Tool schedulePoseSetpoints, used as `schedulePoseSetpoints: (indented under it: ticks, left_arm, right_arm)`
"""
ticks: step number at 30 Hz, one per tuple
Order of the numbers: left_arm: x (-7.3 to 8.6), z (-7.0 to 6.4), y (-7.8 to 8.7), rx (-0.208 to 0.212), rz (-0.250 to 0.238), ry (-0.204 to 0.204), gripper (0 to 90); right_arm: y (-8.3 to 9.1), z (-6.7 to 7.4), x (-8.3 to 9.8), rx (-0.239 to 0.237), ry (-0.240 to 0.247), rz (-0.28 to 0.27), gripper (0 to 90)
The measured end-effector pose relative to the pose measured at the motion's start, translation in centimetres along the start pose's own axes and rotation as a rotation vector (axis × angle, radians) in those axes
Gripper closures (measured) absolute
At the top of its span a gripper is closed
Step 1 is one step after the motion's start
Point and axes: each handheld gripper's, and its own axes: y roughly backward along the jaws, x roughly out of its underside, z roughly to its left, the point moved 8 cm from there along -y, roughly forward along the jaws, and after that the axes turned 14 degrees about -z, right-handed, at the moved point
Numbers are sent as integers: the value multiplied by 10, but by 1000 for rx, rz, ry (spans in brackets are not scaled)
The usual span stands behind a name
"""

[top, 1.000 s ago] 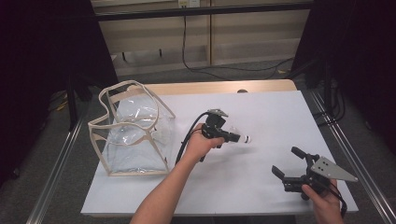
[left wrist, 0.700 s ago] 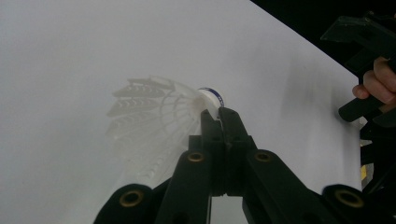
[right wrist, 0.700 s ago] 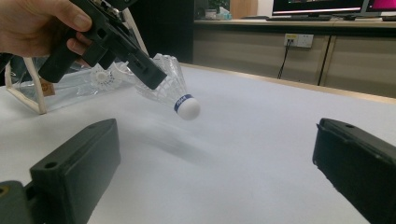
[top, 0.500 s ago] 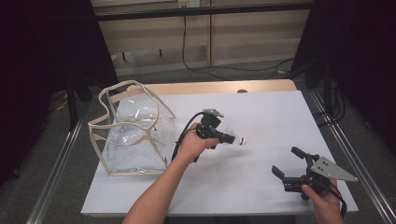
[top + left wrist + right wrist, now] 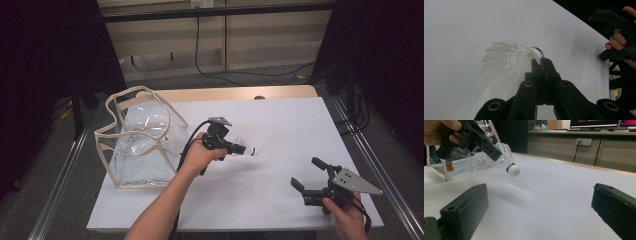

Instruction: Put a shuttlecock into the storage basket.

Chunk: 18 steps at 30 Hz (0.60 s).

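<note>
The left hand-held gripper, its jaws closed on a shuttlecock, now sits nearer the clear bag than a second ago, carrying the shuttlecock just above the white surface. The right hand-held gripper rests unmoved, well away from the bag, jaws spread apart and empty.

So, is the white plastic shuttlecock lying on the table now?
No, the left gripper holds the white plastic shuttlecock in the air.
</note>
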Motion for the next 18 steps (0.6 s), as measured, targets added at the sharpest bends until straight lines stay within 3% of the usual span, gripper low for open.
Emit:
schedulePoseSetpoints:
  ticks: [18]
  left_arm:
    - [3,2,22,-3,0,14,900]
  right_arm:
    - [-1,2,0,-4,4,0,6]
